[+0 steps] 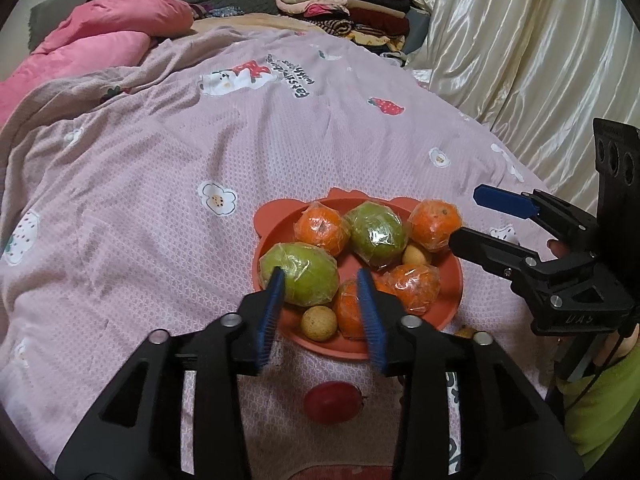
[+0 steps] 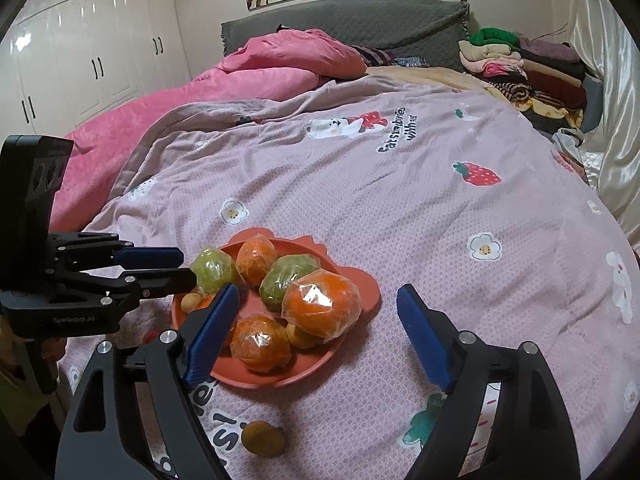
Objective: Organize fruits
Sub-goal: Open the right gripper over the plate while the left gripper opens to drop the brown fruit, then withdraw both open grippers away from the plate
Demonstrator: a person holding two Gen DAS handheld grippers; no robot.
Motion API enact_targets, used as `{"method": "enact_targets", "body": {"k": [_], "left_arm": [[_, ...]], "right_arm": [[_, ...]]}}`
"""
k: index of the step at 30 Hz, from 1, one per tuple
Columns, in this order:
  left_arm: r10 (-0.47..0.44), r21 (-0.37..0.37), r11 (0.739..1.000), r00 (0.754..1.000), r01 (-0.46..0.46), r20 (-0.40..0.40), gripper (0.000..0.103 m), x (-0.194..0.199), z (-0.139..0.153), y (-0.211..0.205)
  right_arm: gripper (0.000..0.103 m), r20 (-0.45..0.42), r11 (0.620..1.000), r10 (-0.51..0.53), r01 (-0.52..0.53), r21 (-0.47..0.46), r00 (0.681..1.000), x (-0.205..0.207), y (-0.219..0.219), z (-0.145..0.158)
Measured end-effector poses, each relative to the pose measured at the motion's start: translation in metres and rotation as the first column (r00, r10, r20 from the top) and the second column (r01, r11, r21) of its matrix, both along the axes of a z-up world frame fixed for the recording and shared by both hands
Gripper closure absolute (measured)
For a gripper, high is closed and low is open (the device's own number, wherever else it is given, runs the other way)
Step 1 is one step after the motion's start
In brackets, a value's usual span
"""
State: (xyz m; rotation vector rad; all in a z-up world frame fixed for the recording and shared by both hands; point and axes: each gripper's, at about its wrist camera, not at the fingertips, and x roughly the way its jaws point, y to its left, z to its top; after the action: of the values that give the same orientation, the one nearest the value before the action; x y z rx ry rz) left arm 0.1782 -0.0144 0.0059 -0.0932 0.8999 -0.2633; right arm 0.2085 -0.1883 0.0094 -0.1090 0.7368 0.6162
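An orange-red plate (image 1: 448, 304) (image 2: 360, 288) sits on the bed and holds plastic-wrapped oranges (image 1: 322, 229) (image 2: 322, 306), two wrapped green fruits (image 1: 299, 274) (image 2: 210, 270) and small yellow-brown fruits (image 1: 319, 322). My left gripper (image 1: 320, 276) is open and empty above the plate's near side, its fingers straddling the near green fruit. A red fruit (image 1: 332, 402) lies on the blanket below it. My right gripper (image 2: 318, 300) is open wide and empty over the plate's right side. A small brown fruit (image 2: 263, 438) lies on the blanket in front of it.
A mauve printed blanket (image 1: 160, 200) (image 2: 440, 240) covers the bed. A pink duvet (image 2: 260, 72) lies at the far left, folded clothes (image 2: 520, 76) at the far right by a cream curtain (image 1: 520, 40). White wardrobes (image 2: 80, 60) stand at the left.
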Motion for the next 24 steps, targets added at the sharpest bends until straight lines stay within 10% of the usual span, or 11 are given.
{"method": "enact_targets", "body": {"k": [24], "left_arm": [[0.061, 0.0, 0.998, 0.996, -0.061, 0.065, 0.025, -0.015, 0.019, 0.016]], "right_arm": [[0.008, 0.047, 1.0, -0.031, 0.031, 0.006, 0.998, -0.017, -0.005, 0.016]]}}
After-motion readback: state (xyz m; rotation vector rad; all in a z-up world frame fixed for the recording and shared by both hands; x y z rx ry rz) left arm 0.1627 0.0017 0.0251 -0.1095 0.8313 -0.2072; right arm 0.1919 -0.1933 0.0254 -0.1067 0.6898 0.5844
